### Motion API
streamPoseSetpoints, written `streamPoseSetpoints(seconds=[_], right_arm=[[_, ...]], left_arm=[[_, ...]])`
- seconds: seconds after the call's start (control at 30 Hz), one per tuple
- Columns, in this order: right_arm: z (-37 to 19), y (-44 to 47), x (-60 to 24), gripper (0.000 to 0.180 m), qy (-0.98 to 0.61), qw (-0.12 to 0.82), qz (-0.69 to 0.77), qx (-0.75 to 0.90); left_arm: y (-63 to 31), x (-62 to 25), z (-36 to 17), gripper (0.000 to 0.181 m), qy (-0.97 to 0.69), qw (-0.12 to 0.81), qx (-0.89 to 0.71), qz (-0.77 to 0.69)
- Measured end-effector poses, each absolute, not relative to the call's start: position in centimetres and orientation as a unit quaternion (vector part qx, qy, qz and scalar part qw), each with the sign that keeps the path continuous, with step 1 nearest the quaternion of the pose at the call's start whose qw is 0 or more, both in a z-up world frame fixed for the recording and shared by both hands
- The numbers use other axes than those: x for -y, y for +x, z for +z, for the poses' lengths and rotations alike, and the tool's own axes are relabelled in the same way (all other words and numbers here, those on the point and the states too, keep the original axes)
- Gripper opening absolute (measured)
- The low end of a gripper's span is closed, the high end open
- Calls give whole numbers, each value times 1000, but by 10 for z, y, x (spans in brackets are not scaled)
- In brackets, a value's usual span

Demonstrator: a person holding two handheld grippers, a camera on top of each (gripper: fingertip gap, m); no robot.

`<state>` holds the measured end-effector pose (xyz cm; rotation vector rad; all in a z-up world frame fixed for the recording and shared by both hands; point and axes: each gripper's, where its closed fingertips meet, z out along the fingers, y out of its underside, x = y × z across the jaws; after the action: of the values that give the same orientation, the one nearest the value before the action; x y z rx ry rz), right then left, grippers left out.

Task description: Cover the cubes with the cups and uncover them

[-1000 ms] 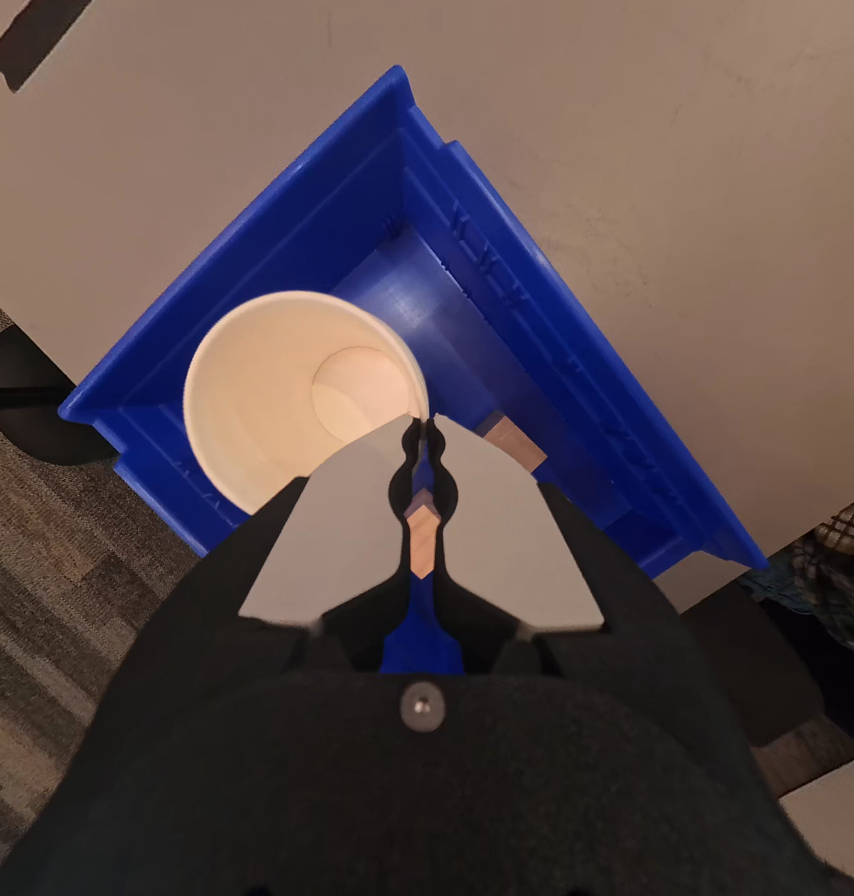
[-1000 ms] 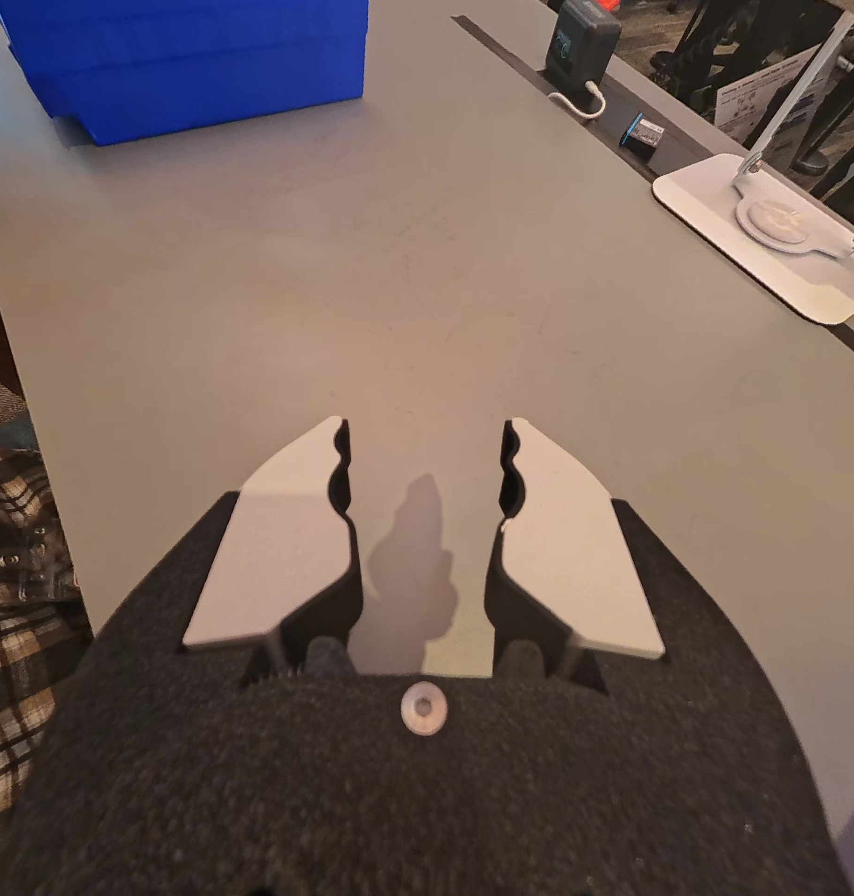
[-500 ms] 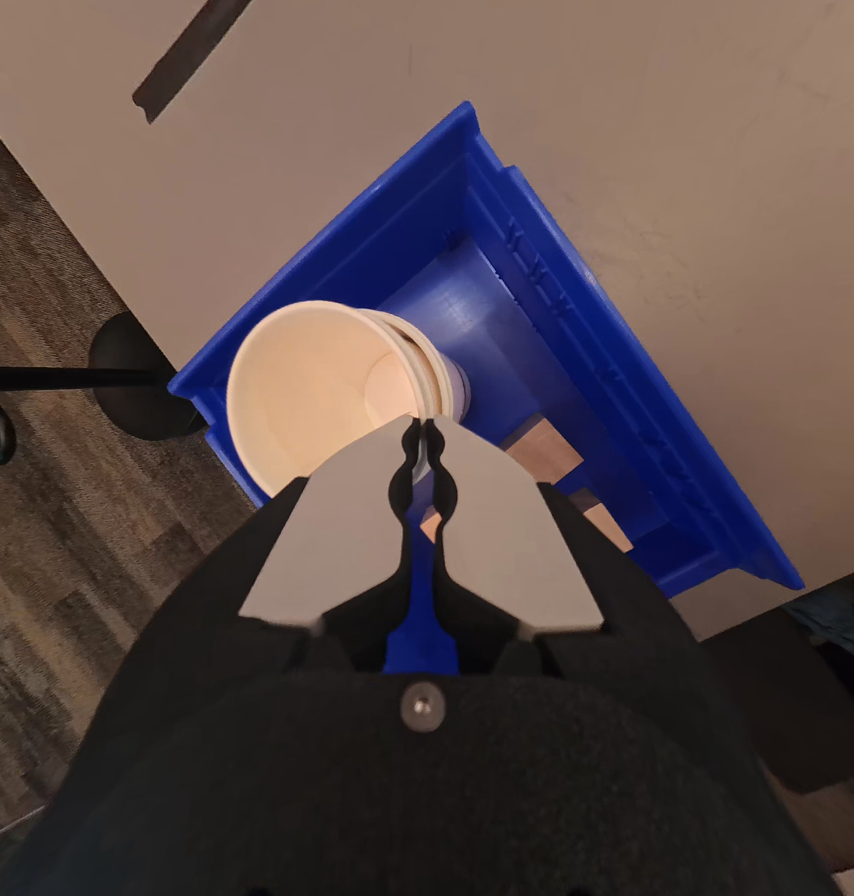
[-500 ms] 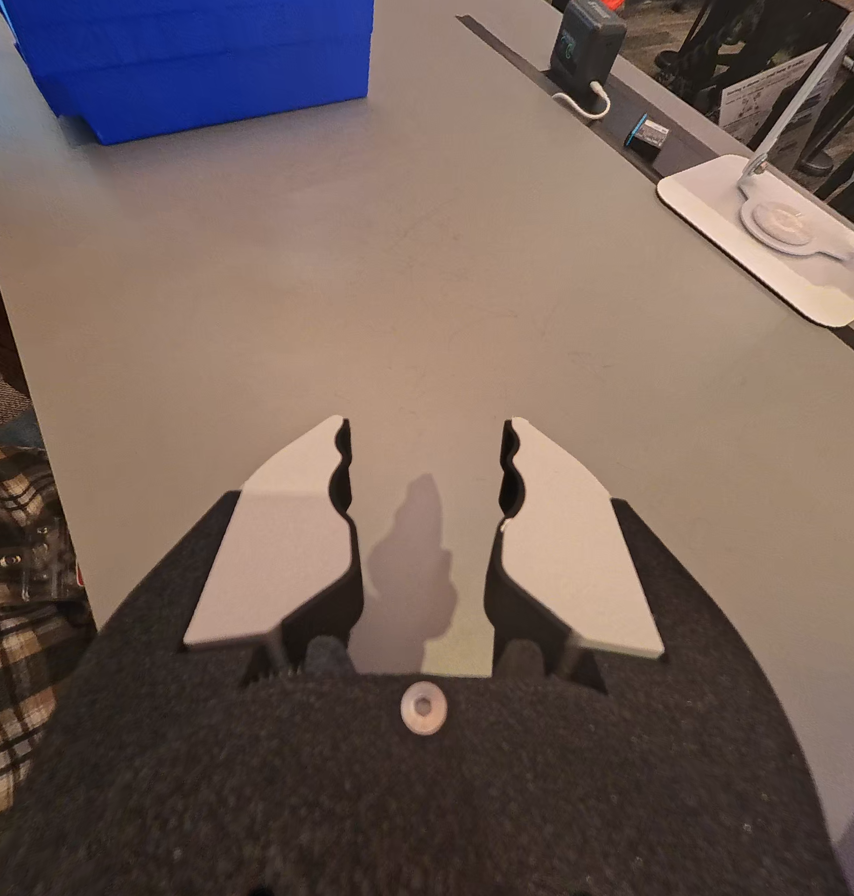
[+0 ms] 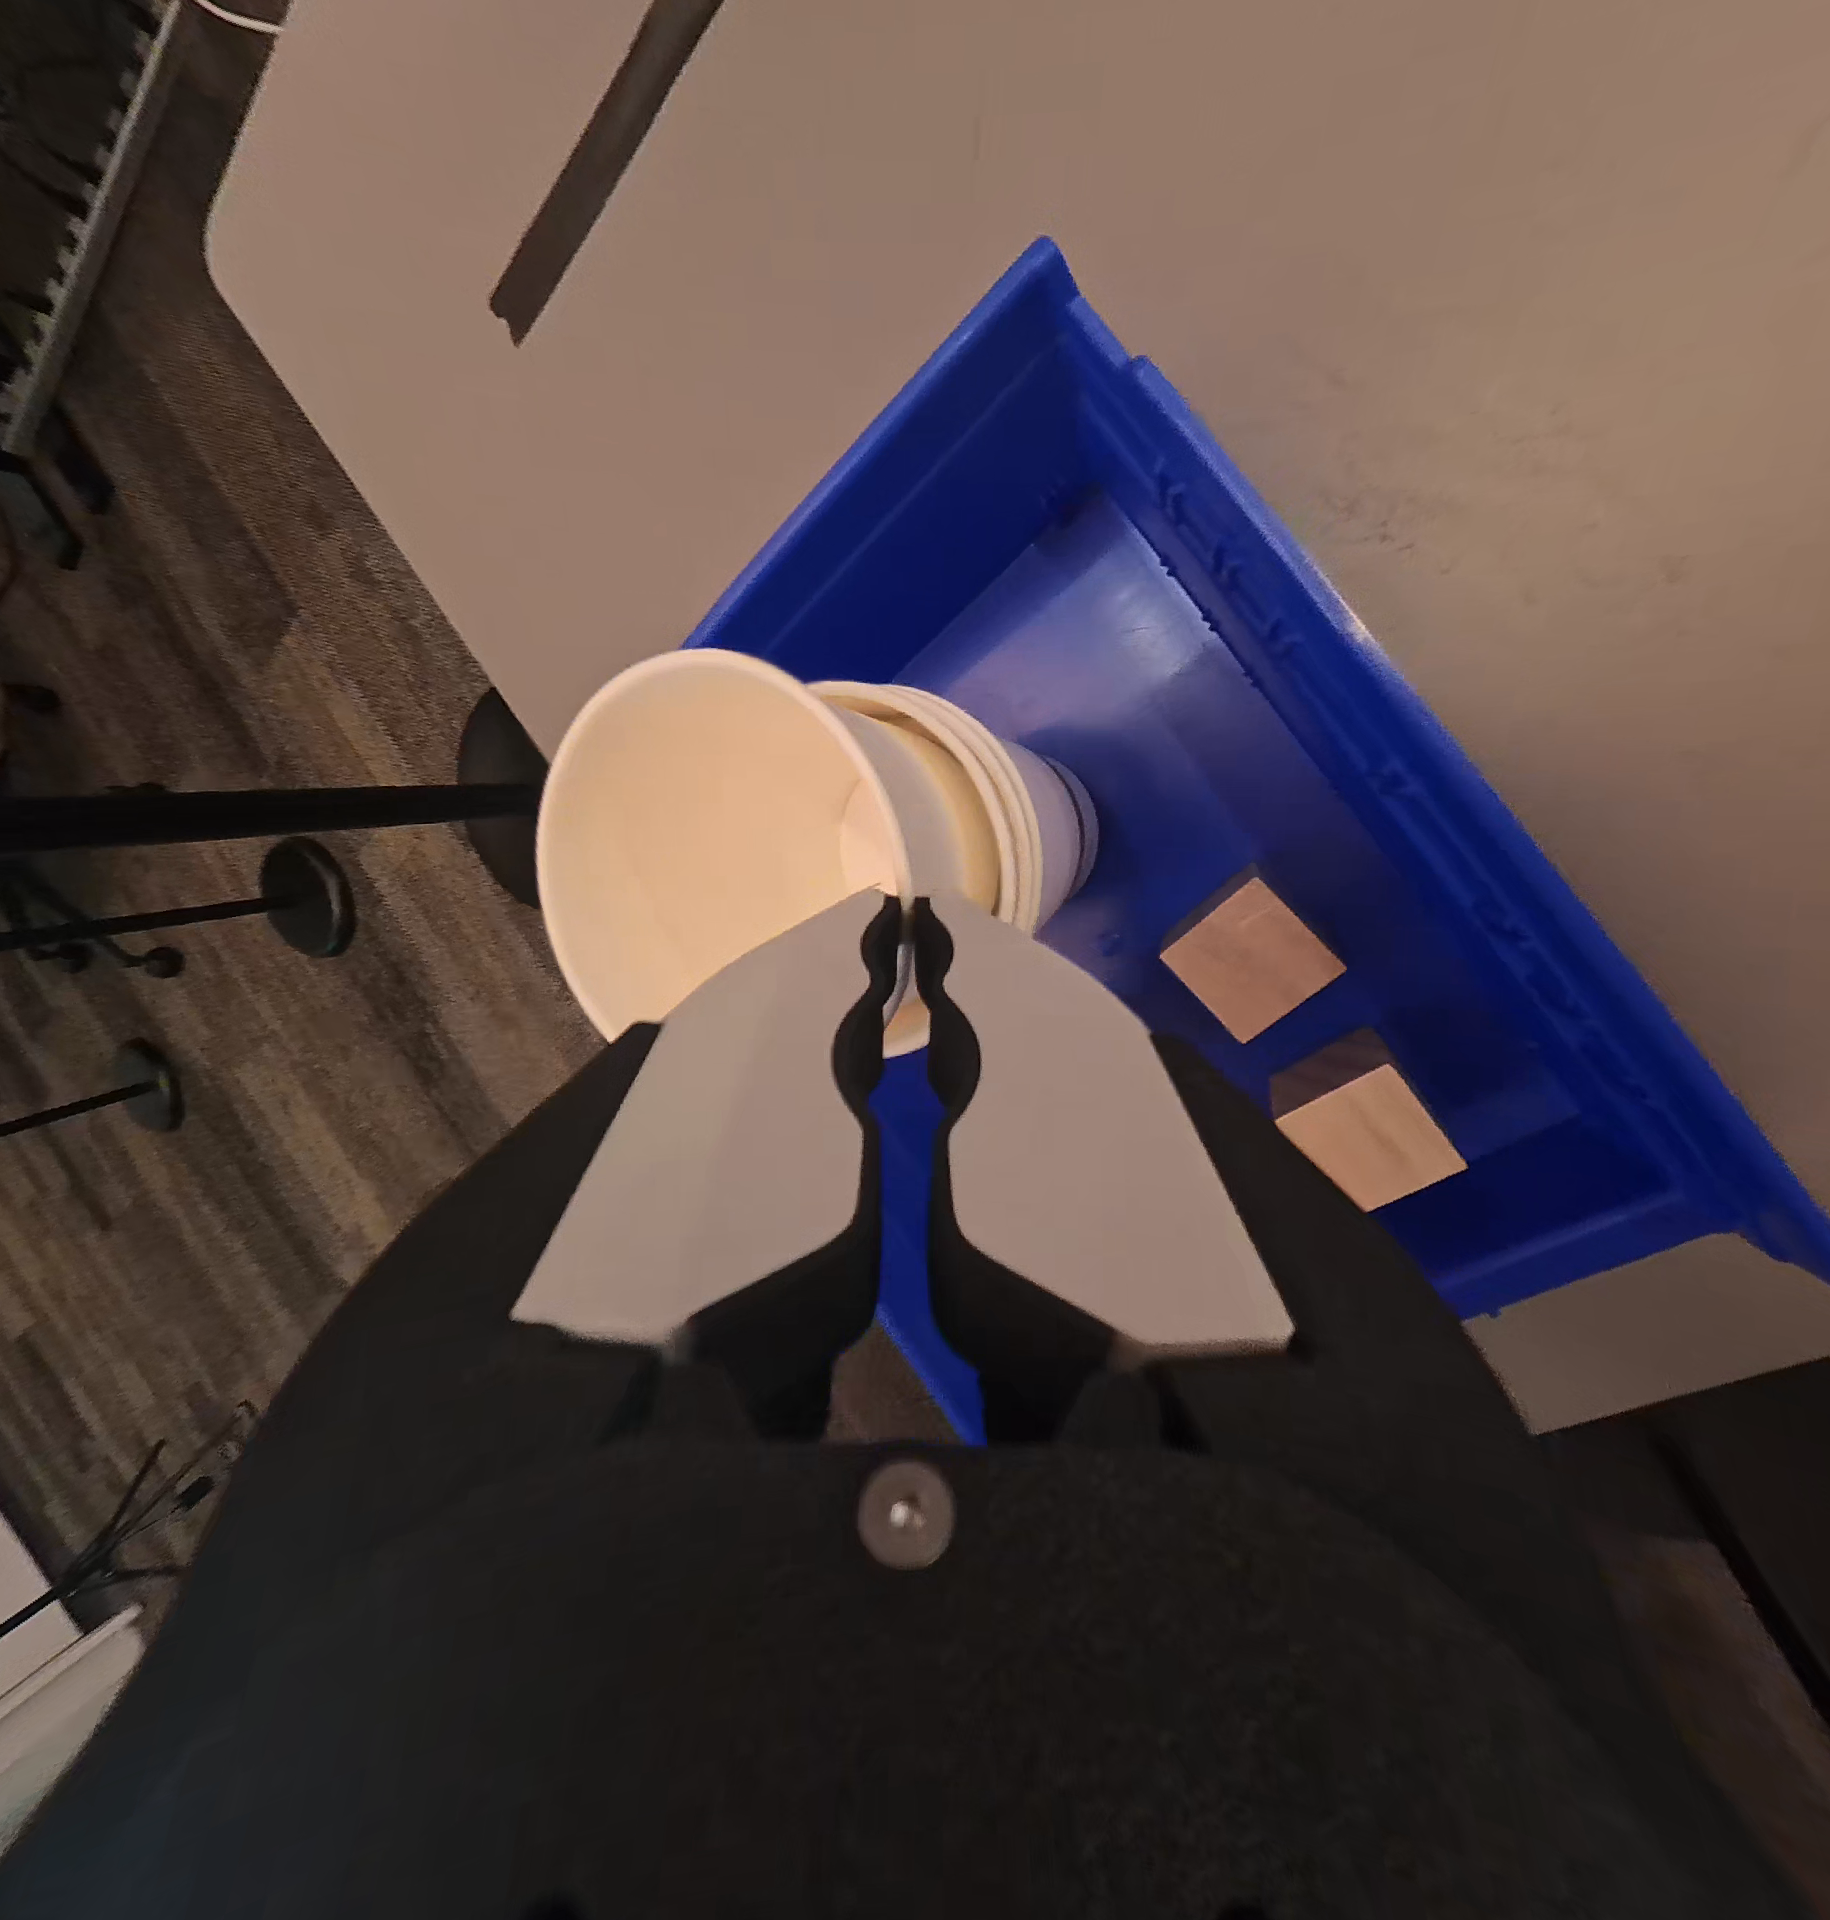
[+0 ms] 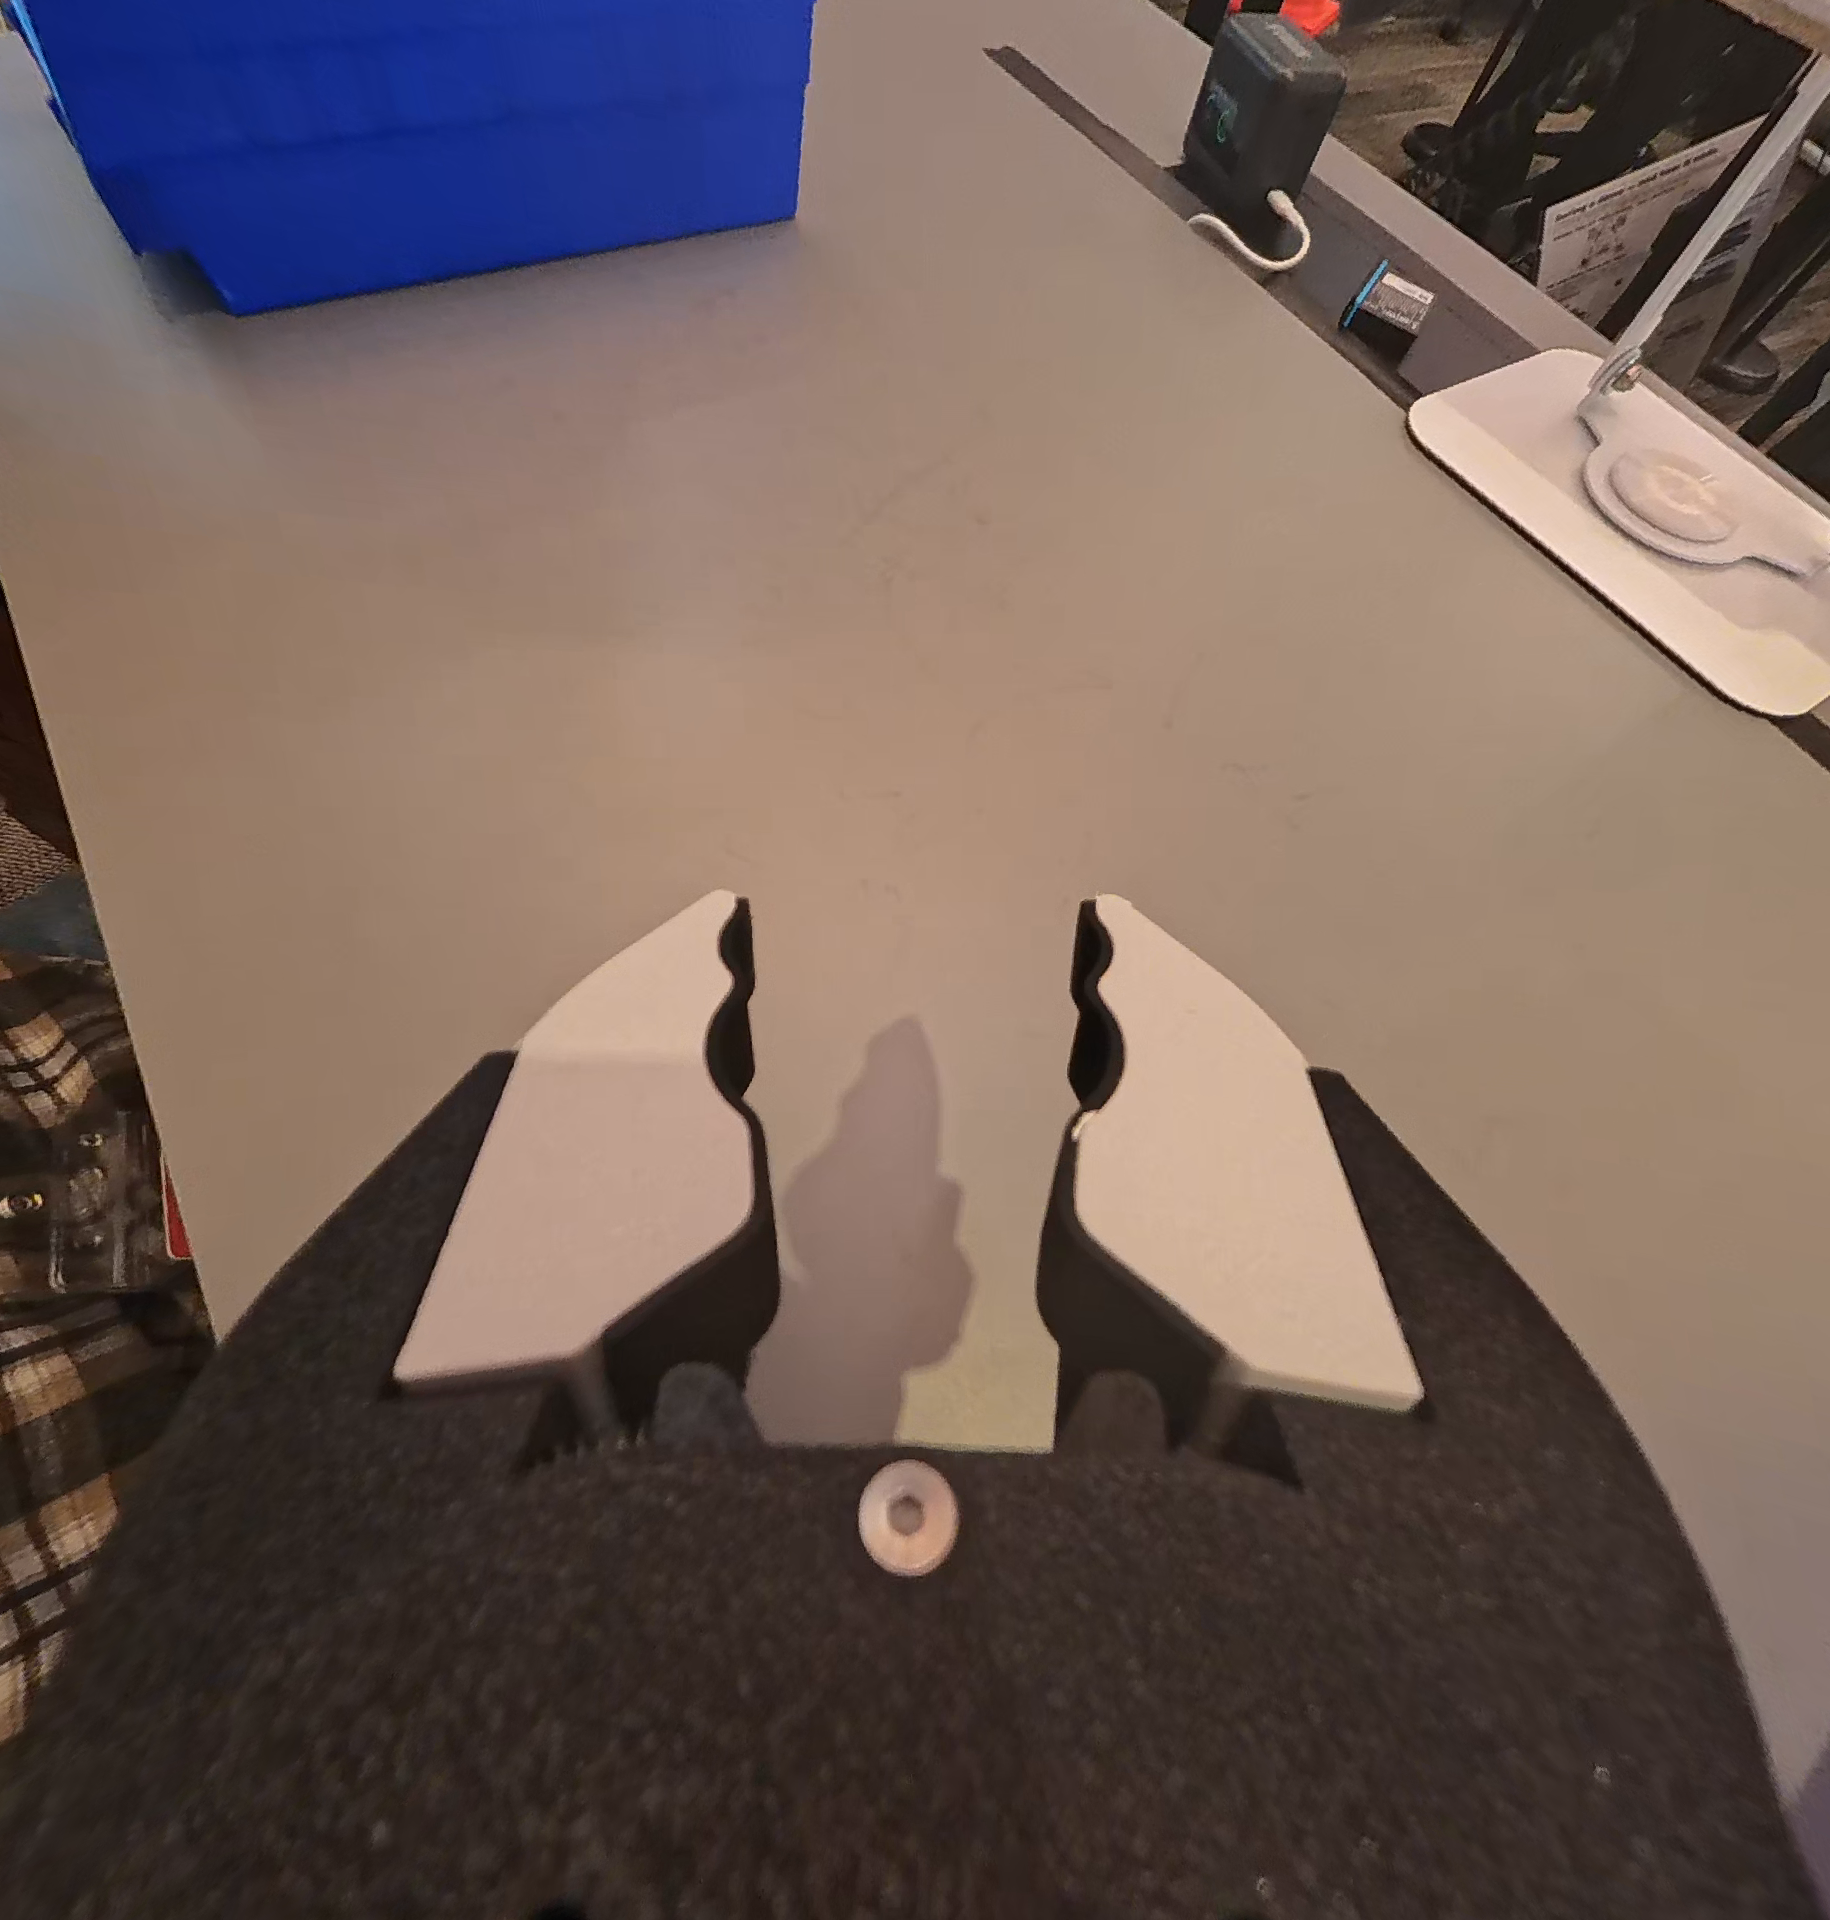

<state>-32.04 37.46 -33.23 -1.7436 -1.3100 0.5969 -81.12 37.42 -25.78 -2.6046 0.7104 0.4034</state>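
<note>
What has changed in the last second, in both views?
The left gripper, shut on the top white paper cup, has lifted it up off the cup stack in the blue plastic bin, baring two wooden cubes. The right gripper stayed open over the grey table.

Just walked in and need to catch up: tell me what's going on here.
A person works two hand-held grippers. The left hand-held gripper is shut on the rim of the top paper cup, pulling it off a stack of cups standing in the blue bin. Two wooden cubes lie uncovered in the bin. The right hand-held gripper is open over the bare grey table, holding nothing.
</note>
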Motion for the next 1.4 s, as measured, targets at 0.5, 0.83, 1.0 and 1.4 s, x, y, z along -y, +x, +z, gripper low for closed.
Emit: streamPoseSetpoints(seconds=[0.5,0.83,1.0,1.4], right_arm=[[-330,-322,-373,59,-695,429,242,524],[-326,-321,-372,59,-692,432,247,523],[-324,-321,-371,58,-691,434,246,523],[-326,-321,-371,59,-693,431,246,524]], left_arm=[[-809,-372,-201,2,-921,238,-233,202],[-801,-371,-179,2,-915,252,-232,211],[-798,-371,-179,2,-915,252,-233,210],[-802,-368,-209,2,-931,225,-222,184]])
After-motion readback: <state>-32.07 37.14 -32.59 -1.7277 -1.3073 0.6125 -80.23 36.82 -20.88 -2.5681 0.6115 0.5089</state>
